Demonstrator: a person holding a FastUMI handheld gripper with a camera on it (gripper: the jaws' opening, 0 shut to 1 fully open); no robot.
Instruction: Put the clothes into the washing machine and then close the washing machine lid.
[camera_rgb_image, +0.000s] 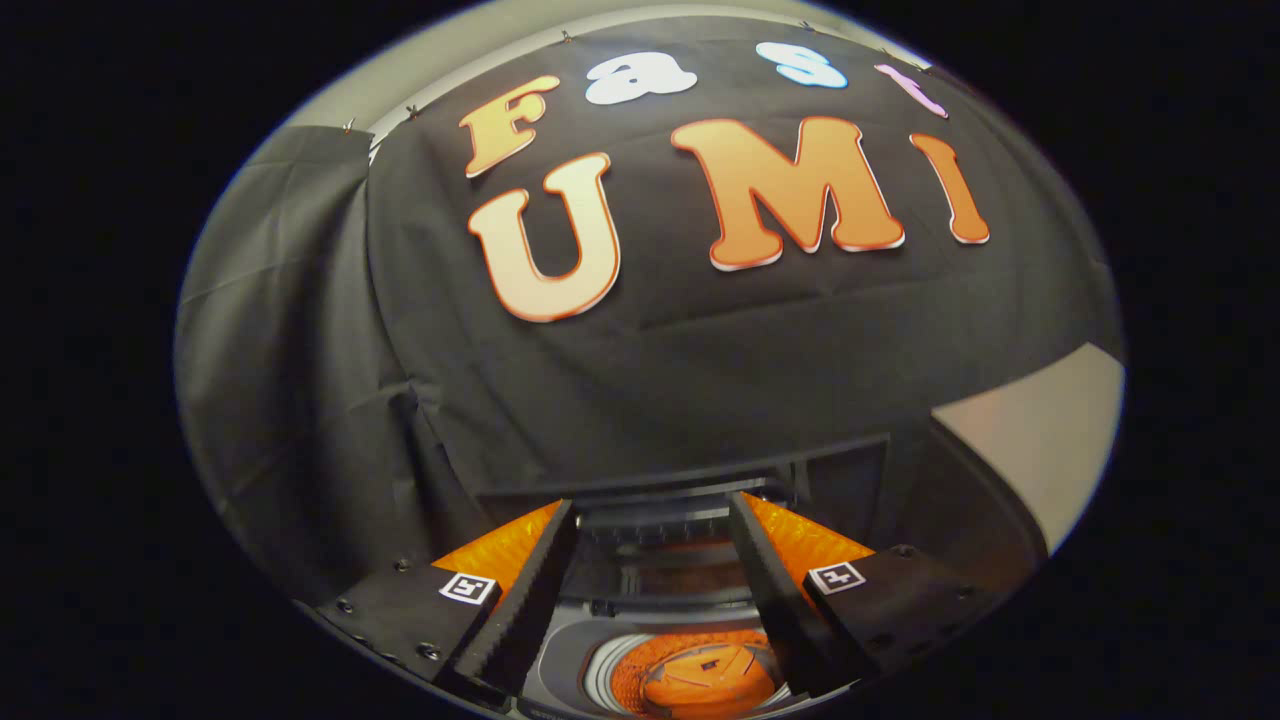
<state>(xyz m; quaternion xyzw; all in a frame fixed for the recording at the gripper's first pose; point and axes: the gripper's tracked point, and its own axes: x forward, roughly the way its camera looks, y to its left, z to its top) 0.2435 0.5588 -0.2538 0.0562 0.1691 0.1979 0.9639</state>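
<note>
My gripper (652, 503) is open, its two fingers spread wide with nothing between them. Below and between the fingers is the grey top of the washing machine (560, 655) with its round drum opening. Something orange (705, 685), apparently cloth, lies inside the drum. Just beyond the fingertips a dark panel (840, 475) stands upright behind the opening; it looks like the raised lid. The gripper hangs above the opening and touches nothing.
The booth's black cloth wall (660, 370) hangs close behind the machine and fills the space ahead. A pale beige surface (1040, 430) shows to the right of the machine.
</note>
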